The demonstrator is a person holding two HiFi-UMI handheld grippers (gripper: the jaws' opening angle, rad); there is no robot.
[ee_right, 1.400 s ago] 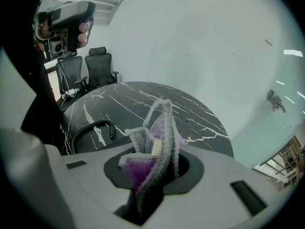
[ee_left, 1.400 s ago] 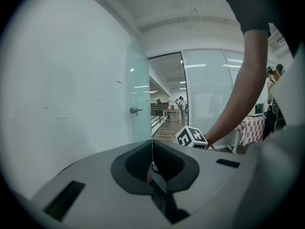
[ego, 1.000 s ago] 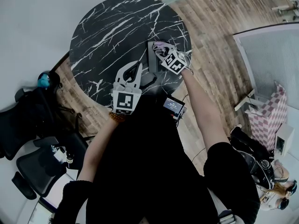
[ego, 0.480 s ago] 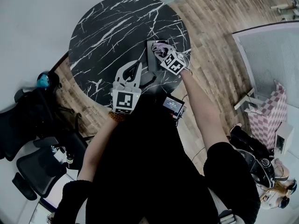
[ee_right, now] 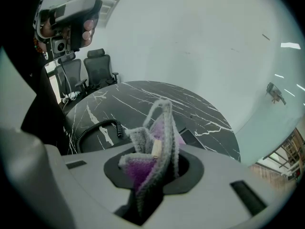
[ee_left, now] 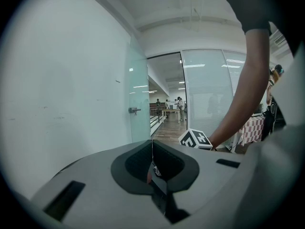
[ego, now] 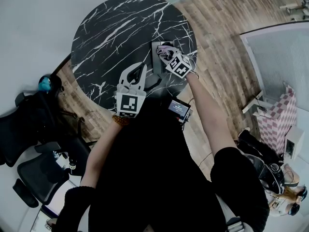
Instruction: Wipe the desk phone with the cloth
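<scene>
On the near right part of the round black marble worktop (ego: 111,33) sits the dark desk phone (ego: 157,62), close to the rim nearest us. Our right tongs (ego: 167,57) are over it, and their jaws are closed on a fuzzy grey and purple cloth (ego: 165,49). In the right gripper view the cloth (ee_right: 159,142) stands up out of the closed right tongs (ee_right: 155,175) in a folded bunch, with a loop of its grey edging at the top. Beyond it we see the phone's black coiled cord (ee_right: 95,128) curling across the marble to the left, and a flat dark corner of the phone (ee_right: 193,137) just right of the cloth. From these views we cannot tell whether the cloth touches the phone.

Our left tongs (ego: 139,71) are just left of the phone, over the worktop's near edge. In the left gripper view the left tongs (ee_left: 152,161) have their jaws pressed together with nothing between them, and they point up toward a white wall (ee_left: 62,80) and a glass door (ee_left: 138,99). The marker cube (ee_left: 195,138) of the right tongs shows just beyond them.

Black office chairs (ego: 34,178) stand on the floor to our left.
</scene>
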